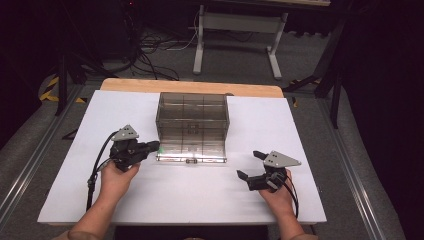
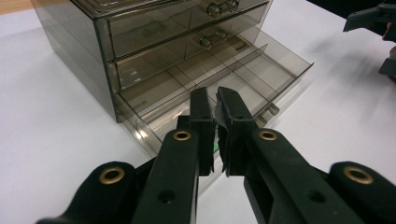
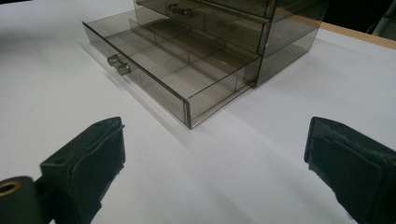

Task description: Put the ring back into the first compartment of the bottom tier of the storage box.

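A smoky clear drawer box stands mid-table, its bottom drawer pulled out. The left gripper reaches the drawer's left corner; the right gripper, jaws spread, rests apart.

One smoky plastic drawer cabinet with three drawers, the bottom drawer pulled out; two tools.

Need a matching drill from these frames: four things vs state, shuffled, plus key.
Things:
1. left tongs
2. right tongs
3. bottom drawer
4. middle drawer

States:
A. pushed in
B. pulled out over the white table
C. jaws wide apart
D. jaws nearly together, something small and green between them

Pairs: 1-D, 2-C, 3-B, 4-A
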Action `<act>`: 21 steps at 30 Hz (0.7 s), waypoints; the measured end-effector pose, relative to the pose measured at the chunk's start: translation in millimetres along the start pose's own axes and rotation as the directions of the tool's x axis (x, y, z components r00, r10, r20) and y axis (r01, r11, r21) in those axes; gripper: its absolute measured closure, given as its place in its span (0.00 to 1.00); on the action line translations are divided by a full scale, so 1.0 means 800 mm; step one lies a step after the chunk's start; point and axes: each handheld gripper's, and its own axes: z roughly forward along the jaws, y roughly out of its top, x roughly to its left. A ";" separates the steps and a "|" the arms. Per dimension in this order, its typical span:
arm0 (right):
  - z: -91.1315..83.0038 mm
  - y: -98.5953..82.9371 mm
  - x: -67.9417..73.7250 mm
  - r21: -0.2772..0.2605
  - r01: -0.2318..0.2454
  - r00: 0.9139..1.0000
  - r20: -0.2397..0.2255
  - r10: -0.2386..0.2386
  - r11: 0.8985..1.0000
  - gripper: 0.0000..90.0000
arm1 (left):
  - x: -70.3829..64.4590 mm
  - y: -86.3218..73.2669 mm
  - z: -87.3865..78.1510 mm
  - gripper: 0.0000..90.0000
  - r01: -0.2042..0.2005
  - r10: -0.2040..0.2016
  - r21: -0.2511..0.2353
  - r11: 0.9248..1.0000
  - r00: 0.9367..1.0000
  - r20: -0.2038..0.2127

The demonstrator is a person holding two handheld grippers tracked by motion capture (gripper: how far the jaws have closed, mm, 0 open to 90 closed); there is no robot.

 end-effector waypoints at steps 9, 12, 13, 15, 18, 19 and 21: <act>0.000 0.000 0.001 0.001 0.002 1.000 0.000 -0.002 1.000 0.06 | -0.007 0.004 0.019 0.95 -0.005 0.005 -0.006 1.000 1.000 -0.024; 0.000 0.000 0.001 0.002 0.003 1.000 -0.001 -0.003 1.000 0.06 | -0.008 0.004 0.026 0.95 -0.009 0.009 -0.003 1.000 1.000 -0.027; 0.001 0.000 0.001 0.002 0.003 1.000 -0.001 -0.003 1.000 0.06 | -0.008 0.004 0.026 0.95 -0.009 0.009 -0.003 1.000 1.000 -0.027; 0.001 0.000 0.001 0.002 0.003 1.000 -0.001 -0.003 1.000 0.06 | -0.009 0.004 0.030 0.95 -0.012 0.012 0.004 1.000 0.999 -0.030; 0.000 0.000 0.001 0.002 0.004 1.000 -0.002 -0.004 1.000 0.06 | -0.009 0.003 0.036 0.95 -0.010 0.010 0.005 1.000 0.999 -0.034; 0.000 0.000 0.001 0.002 0.004 1.000 -0.002 -0.004 1.000 0.06 | -0.009 0.003 0.039 0.95 -0.010 0.010 0.008 1.000 0.999 -0.036; 0.001 0.000 0.001 0.001 0.003 1.000 -0.003 -0.003 1.000 0.06 | -0.008 0.002 0.042 0.95 -0.011 0.012 0.010 1.000 0.999 -0.043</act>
